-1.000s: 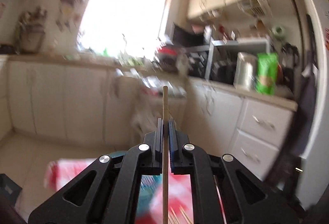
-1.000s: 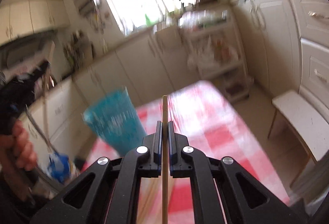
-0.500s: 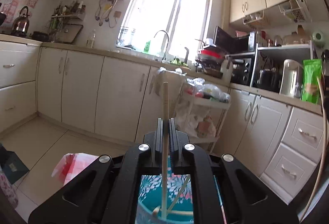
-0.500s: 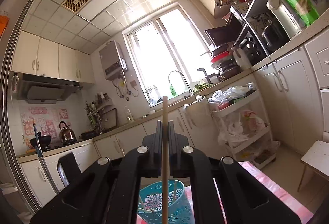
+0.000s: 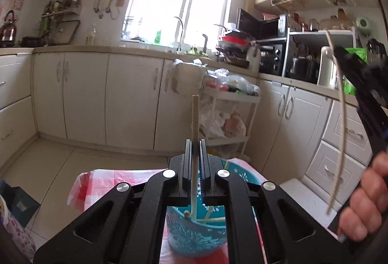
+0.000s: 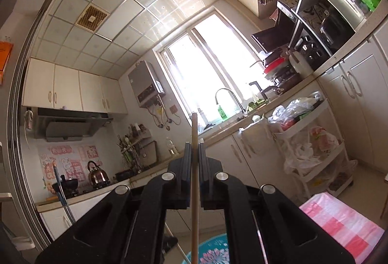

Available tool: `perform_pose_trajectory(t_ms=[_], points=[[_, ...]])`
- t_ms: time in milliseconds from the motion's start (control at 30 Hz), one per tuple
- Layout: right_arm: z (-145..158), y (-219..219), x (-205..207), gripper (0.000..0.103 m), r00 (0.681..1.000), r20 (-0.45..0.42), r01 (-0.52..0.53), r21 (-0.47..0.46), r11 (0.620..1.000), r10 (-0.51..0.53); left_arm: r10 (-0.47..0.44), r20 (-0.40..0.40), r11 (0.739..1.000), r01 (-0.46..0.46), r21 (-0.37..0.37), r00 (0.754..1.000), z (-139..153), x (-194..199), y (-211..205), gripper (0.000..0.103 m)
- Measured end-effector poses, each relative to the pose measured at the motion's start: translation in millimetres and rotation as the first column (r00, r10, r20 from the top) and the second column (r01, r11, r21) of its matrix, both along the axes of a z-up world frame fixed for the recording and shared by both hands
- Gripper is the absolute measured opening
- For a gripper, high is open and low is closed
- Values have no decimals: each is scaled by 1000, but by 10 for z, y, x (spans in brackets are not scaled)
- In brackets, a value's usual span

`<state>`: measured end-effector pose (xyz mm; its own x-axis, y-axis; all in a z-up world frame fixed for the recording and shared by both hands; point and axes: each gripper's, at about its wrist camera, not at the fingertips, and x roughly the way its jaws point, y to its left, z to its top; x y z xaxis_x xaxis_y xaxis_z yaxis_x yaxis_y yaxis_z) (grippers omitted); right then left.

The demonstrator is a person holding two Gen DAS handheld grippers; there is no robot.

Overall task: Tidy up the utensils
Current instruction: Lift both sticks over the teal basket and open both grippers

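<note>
My left gripper [image 5: 194,142] is shut on a wooden chopstick [image 5: 194,118] that stands upright, its lower end inside the blue flowered utensil cup [image 5: 194,232] right below. Other chopsticks lie in the cup. My right gripper [image 6: 193,146] is shut on a second wooden chopstick [image 6: 194,133], held upright above the cup's rim [image 6: 213,249]. In the left wrist view the right gripper [image 5: 363,84] and the hand that holds it show at the right edge, with its chopstick [image 5: 340,118].
The cup stands on a table with a red-and-white checked cloth [image 5: 101,181] [image 6: 339,220]. A white stool [image 5: 303,193] stands to the right. A rolling cart [image 5: 230,113] with bags and white cabinets [image 5: 97,99] stand behind. A dark box [image 5: 19,203] lies on the floor at left.
Both grippers tilted upward from the table, then steadied over the cup. The left chopstick's lower end has gone into the cup. The right gripper now shows at the left view's right edge.
</note>
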<state>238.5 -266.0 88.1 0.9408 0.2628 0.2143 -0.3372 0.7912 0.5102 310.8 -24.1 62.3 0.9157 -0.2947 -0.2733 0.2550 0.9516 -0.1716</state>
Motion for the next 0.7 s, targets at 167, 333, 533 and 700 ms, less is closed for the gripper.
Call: perform_pose_trajectory(t_ms=[167,333,533,700], points=[[-73,100,300,6,1000,20,14,17,1000,-14,-10,-22,1000,9,-9,1000,35,-152,111,5],[-361,292,538,6,999,-54,0,-82,997,-5,15,-2,999,-15,-39,1000,89,-347,214,5],[-570,415,431,9,992,-123,-61,-227,972,33,11,0,998,-11,-60,1000,95,-452,211,5],[-615,372,274,12,984,-173,-97,-298,950,47,17,-32,997,-19,-76,999,79,-444,181,7]])
